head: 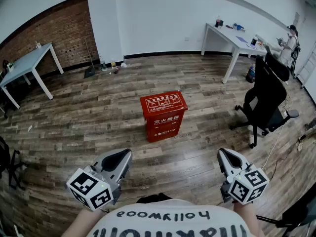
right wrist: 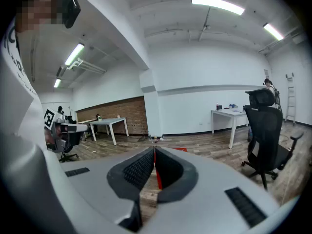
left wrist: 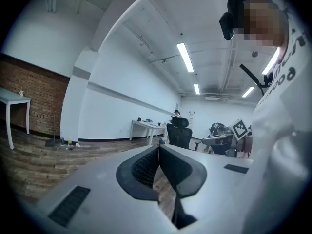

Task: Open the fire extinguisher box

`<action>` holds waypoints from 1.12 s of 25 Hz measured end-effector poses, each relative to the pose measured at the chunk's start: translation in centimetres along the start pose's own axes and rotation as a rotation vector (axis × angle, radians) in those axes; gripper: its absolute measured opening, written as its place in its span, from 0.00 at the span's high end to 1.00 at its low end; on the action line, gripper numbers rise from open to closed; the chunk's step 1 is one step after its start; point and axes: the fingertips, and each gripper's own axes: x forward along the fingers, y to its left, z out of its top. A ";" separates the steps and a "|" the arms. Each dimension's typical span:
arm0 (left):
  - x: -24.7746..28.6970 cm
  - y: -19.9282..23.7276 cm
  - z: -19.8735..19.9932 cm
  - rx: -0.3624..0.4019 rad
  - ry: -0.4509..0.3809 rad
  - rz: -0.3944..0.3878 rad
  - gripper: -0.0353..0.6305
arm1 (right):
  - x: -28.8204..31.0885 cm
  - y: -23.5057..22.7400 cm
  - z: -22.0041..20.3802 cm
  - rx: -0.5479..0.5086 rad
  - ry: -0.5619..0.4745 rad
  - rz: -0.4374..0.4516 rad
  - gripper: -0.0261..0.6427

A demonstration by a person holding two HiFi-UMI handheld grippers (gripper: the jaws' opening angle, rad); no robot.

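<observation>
Box: the red box (head: 163, 115) stands on the wooden floor (head: 98, 117), ahead of the person and about midway between the two tools, well apart from both.
Lid: the lid (head: 163, 102) lies flat on top, so the box looks closed; opening has not begun.
Left tool: the left tool (head: 122, 158) has its jaws together with nothing between them, and it is held low in front of the body.
Right tool: the right tool (head: 226, 157) is likewise closed and empty; a strip of red shows beyond its tips.
Risk, grip: with the jaws together neither tool can take the lid's edge; pushing at it would likely just skid off.
Risk, box: I would expect a one-sided pull to slide or tip the box rather than lift the lid.
Risk, surroundings: the chair (head: 266, 98) stands to the right, near enough to catch an elbow on the way in.
</observation>
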 end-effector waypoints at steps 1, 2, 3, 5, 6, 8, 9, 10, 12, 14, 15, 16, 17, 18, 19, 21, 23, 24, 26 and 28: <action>0.0 0.0 0.1 0.000 0.000 0.002 0.94 | 0.0 0.1 0.0 -0.002 0.000 0.003 0.94; 0.0 0.0 0.1 -0.001 -0.001 0.003 0.94 | 0.0 0.1 0.1 -0.003 -0.001 0.005 0.94; 0.0 0.0 0.2 -0.001 -0.001 0.004 0.94 | 0.0 0.1 0.2 -0.005 0.000 0.007 0.94; 0.0 0.2 0.3 -0.003 -0.001 0.006 0.94 | 0.2 0.2 0.3 -0.005 0.003 0.007 0.94; 0.0 0.4 0.4 -0.006 -0.002 0.007 0.94 | 0.3 0.2 0.3 -0.004 0.005 0.007 0.94; -0.2 0.6 0.3 -0.010 -0.004 0.009 0.94 | 0.4 0.3 0.1 -0.003 0.008 0.006 0.94; -0.2 0.6 0.2 -0.010 -0.005 0.009 0.94 | 0.4 0.4 0.0 -0.004 0.009 0.006 0.94; -0.2 0.6 0.2 -0.009 -0.006 0.008 0.94 | 0.4 0.4 -0.1 -0.004 0.010 0.006 0.94; -0.1 0.6 0.1 -0.007 -0.005 0.005 0.94 | 0.4 0.4 -0.2 -0.005 0.010 0.006 0.94; -0.1 0.7 0.1 -0.006 -0.005 0.002 0.94 | 0.5 0.5 -0.2 -0.005 0.010 0.004 0.94; -0.2 0.8 0.2 -0.006 -0.004 0.001 0.94 | 0.5 0.6 -0.2 -0.003 0.010 0.003 0.94; -0.3 0.9 0.2 -0.006 -0.003 0.001 0.94 | 0.6 0.6 -0.2 -0.001 0.009 0.002 0.94; -0.4 0.9 0.1 -0.005 -0.001 0.002 0.94 | 0.6 0.6 -0.2 0.003 0.010 0.001 0.94; -0.5 1.0 0.1 -0.004 0.001 0.003 0.94 | 0.7 0.6 -0.3 0.008 0.011 0.000 0.94; -0.6 1.2 0.1 -0.003 0.003 0.004 0.94 | 0.9 0.6 -0.5 0.015 0.011 -0.002 0.94; -0.9 1.5 0.1 0.000 0.008 0.007 0.94 | 1.2 0.7 -0.7 0.035 0.006 -0.002 0.94; -1.4 2.1 0.0 0.003 0.012 0.014 0.94 | 1.7 1.2 -0.6 0.061 -0.014 0.014 0.94; -1.7 2.4 0.0 0.004 0.013 0.018 0.94 | 2.0 1.6 -0.5 0.075 -0.026 0.028 0.94; -2.3 3.3 0.1 0.006 0.015 0.027 0.94 | 2.8 2.4 -0.3 0.096 -0.050 0.058 0.94; -3.0 4.2 0.0 0.008 0.014 0.032 0.94 | 3.5 3.4 -0.2 0.100 -0.070 0.078 0.94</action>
